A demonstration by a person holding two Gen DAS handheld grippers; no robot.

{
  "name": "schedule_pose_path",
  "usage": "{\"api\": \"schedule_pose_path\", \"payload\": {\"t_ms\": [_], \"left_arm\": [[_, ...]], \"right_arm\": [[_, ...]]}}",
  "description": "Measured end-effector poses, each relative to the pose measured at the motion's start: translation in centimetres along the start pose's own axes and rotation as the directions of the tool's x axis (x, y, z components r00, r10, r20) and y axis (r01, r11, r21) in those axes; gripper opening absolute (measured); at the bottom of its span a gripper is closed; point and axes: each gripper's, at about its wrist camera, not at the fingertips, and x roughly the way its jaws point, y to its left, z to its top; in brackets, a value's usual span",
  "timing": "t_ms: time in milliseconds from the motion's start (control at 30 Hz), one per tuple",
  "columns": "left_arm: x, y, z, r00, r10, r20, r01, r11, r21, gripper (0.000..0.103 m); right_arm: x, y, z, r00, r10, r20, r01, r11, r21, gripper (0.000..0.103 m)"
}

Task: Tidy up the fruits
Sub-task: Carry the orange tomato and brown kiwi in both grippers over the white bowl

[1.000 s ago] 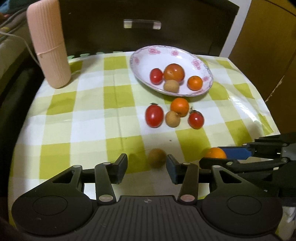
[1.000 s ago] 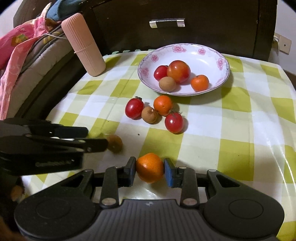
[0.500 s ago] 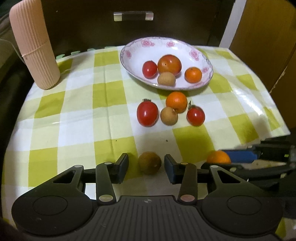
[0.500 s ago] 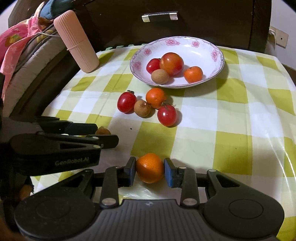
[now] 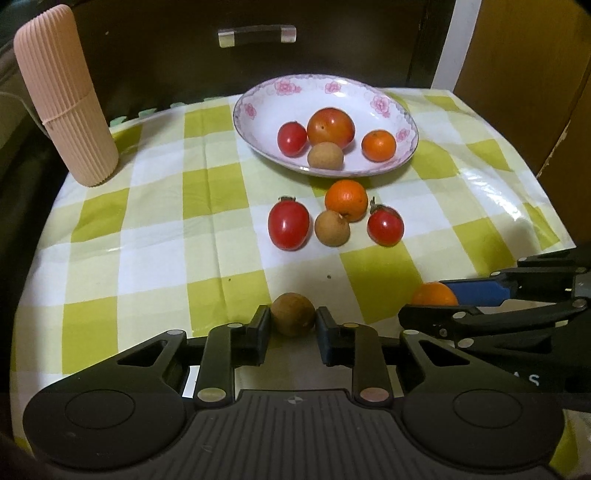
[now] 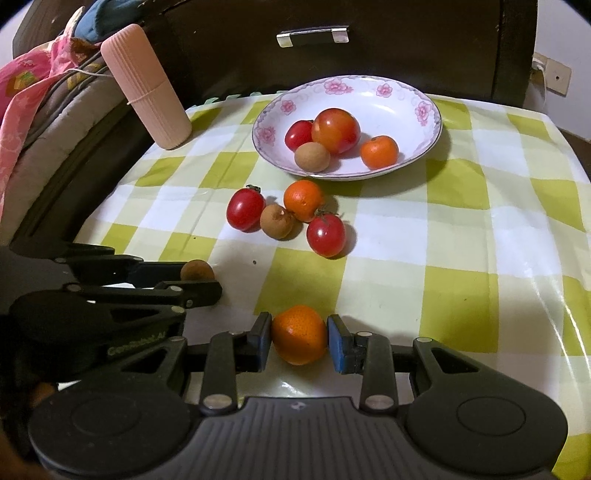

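- Nearest, the left gripper is closing its jaws, with a brown longan between them and the pads touching its sides, low over the counter with its green-and-white checked cloth.
- Just beside it, the right gripper is clamped on a small mandarin, its blue pads pressing both sides.
- Farther on, a cluster of four fruits lies on the cloth: a red tomato, a second longan touching an orange mandarin behind it, and a smaller red tomato at the right.
- Beyond the cluster stands a white bowl with pink flowers on its rim. In it lie a small red tomato, a large orange-red tomato, a longan in front of them, and a mandarin apart at the right.
- At the far left of the counter a ribbed pink cylindrical case stands upright.
- Behind everything is a dark drawer front with a metal handle.
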Motion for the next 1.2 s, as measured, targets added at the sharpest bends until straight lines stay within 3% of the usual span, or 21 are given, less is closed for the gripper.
{"api": "schedule_pose_path", "payload": {"t_ms": [733,1200], "left_arm": [[-0.4,0.0,4.9,0.994,-0.05,0.101,0.057,0.997,-0.059,0.033],[1.6,0.5,8.2,0.992,-0.031,0.124,0.04,0.996,-0.077,0.032]], "right_arm": [[-0.8,-1.4,4.5,0.992,-0.04,0.121,0.035,0.999,0.042,0.032],[0.9,-3.2,8.1,0.985,-0.058,0.163,0.049,0.997,0.06,0.032]]}}
